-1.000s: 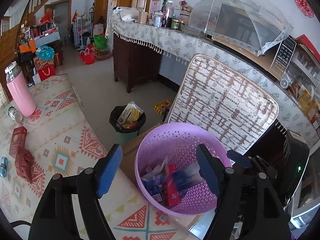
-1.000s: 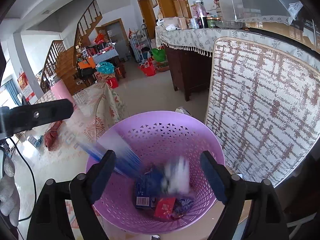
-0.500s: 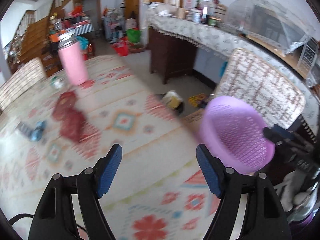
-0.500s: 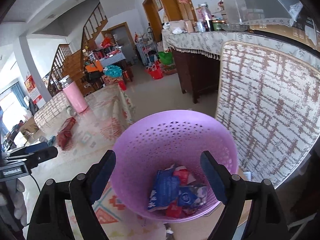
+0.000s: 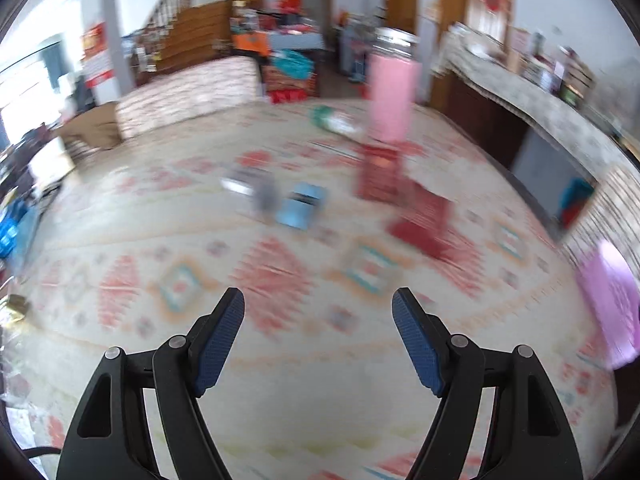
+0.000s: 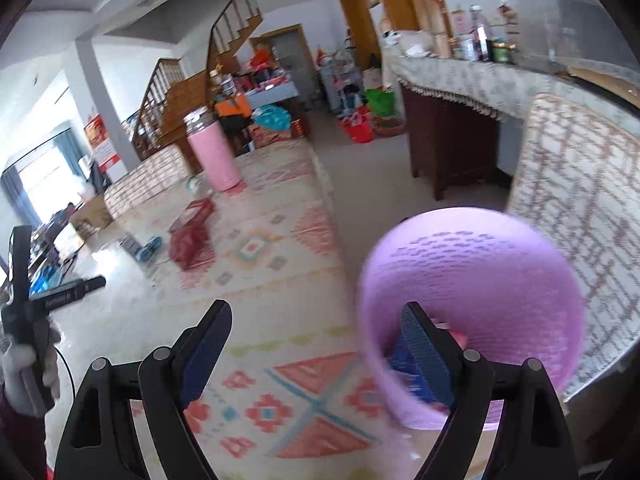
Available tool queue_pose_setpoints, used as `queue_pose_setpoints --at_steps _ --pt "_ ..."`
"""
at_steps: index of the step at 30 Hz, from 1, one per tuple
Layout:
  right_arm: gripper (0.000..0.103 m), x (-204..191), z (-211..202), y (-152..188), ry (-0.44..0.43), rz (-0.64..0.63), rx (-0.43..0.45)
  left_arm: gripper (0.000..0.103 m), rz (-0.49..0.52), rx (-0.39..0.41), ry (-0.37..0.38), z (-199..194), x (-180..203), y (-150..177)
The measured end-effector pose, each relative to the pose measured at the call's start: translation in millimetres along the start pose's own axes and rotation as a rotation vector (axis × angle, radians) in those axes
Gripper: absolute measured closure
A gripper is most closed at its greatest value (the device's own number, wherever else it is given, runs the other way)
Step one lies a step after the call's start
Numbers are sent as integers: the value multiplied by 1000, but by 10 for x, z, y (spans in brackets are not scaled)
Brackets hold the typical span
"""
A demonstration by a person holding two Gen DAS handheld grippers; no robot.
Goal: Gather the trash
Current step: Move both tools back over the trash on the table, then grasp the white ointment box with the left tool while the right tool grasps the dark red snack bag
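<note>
Both tongs, left gripper (image 5: 318,344) and right gripper (image 6: 316,354), gaping wide, empty. Risk: left knocking pink flask (image 5: 390,98) while reaching red wrappers (image 5: 416,216).

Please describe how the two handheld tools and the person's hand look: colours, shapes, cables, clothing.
Both the left tool and the right tool have black angular frames, silver screws and blue textured pads. The hand wears a white glove and a dark red sleeve; a thin black cable hangs beside it.

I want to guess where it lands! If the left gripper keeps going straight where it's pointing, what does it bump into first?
Probably the patterned tablecloth: the left gripper points down at bare cloth. The blue box lies farther on, though blur makes depth unsure.
</note>
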State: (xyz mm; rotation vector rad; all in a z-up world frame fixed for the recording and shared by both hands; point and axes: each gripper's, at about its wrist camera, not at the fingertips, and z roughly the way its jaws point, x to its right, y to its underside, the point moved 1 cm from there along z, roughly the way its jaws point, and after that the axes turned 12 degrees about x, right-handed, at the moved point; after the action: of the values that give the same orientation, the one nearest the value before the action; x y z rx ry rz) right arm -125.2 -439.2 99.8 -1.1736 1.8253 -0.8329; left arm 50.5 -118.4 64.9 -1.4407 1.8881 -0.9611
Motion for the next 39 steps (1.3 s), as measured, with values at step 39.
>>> queue_pose_setpoints --at_steps 39 --pt "36 -1725 2536 -128 -95 -4 -230 62 38 -120 2 1584 -547 -450"
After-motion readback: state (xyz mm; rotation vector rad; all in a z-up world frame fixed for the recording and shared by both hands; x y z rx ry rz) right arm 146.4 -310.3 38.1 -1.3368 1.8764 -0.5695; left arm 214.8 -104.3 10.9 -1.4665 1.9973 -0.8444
